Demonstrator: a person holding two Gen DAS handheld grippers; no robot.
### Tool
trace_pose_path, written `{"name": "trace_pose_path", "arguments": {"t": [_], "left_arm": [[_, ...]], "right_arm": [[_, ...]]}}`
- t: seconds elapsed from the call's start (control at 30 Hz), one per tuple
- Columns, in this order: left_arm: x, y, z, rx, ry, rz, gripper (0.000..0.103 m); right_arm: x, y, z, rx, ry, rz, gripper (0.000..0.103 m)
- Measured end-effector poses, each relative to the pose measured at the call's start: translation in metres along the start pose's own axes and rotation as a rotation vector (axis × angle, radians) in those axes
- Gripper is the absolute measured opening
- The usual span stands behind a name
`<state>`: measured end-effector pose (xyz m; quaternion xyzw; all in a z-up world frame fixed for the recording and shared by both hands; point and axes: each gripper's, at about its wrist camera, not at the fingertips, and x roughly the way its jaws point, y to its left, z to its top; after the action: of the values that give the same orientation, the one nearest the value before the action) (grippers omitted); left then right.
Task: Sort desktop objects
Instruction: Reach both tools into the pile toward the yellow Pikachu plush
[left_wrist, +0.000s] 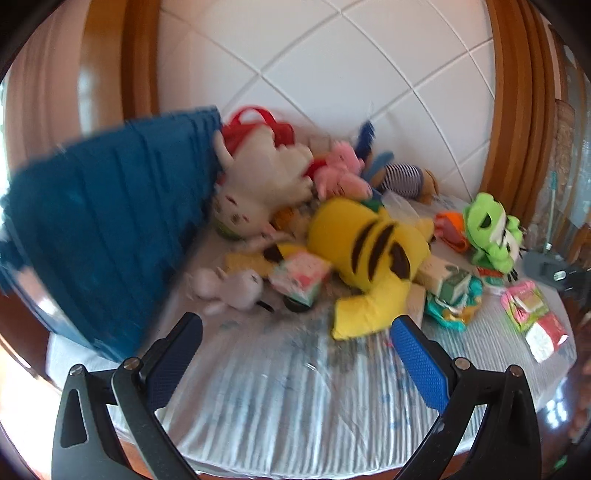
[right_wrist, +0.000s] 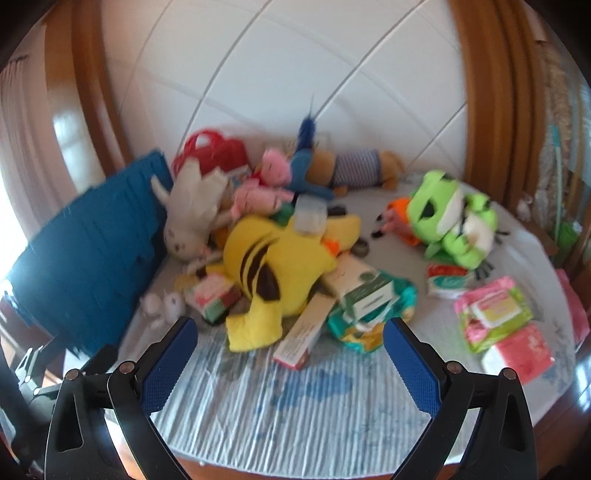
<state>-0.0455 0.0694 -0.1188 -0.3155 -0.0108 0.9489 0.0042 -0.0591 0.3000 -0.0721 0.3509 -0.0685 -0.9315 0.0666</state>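
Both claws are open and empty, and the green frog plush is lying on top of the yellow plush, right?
Not quite. The green frog plush sits apart from the yellow plush, off to its right on the striped cloth; the right wrist view shows this. Both the left claw and right claw are open and empty.

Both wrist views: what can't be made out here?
- Print on the boxes and packets: motion blur, both views.
- Blue basket: left wrist view, cut off by the left edge, interior not shown.
- Items beneath the yellow plush: hidden by it.
- Red bag: mostly hidden behind the white plush.
- Left gripper and right gripper: open, empty.
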Motion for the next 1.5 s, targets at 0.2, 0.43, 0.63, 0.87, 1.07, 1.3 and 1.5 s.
{"name": "trace_pose_path", "arguments": {"t": [0.2, 0.43, 0.63, 0.87, 1.07, 1.3, 1.5], "left_arm": [[0.060, -0.009, 0.000, 0.083, 0.034, -0.073, 0.103], [0.127, -0.030, 0.008, 0.151, 0.084, -0.200, 0.103], [0.177, -0.064, 0.007, 0.237, 0.128, -0.252, 0.103], [0.213, -0.098, 0.000, 0.266, 0.155, -0.287, 0.103], [0.246, -0.111, -0.004, 0.228, 0.243, -0.243, 0.080], [0.263, -0.136, -0.011, 0.255, 0.304, -0.235, 0.041], [0.265, -0.140, -0.011, 0.250, 0.318, -0.243, 0.041]], "right_arm": [[0.077, 0.005, -0.007, 0.001, 0.143, 0.078, 0.102], [0.128, -0.019, 0.036, 0.127, 0.184, 0.047, 0.102], [0.162, -0.060, 0.073, 0.264, 0.175, -0.005, 0.102], [0.218, -0.104, 0.093, 0.328, 0.266, 0.068, 0.102], [0.277, -0.136, 0.104, 0.394, 0.382, 0.185, 0.102], [0.317, -0.132, 0.103, 0.306, 0.463, 0.302, 0.086], [0.336, -0.135, 0.101, 0.319, 0.484, 0.429, 0.049]]}}
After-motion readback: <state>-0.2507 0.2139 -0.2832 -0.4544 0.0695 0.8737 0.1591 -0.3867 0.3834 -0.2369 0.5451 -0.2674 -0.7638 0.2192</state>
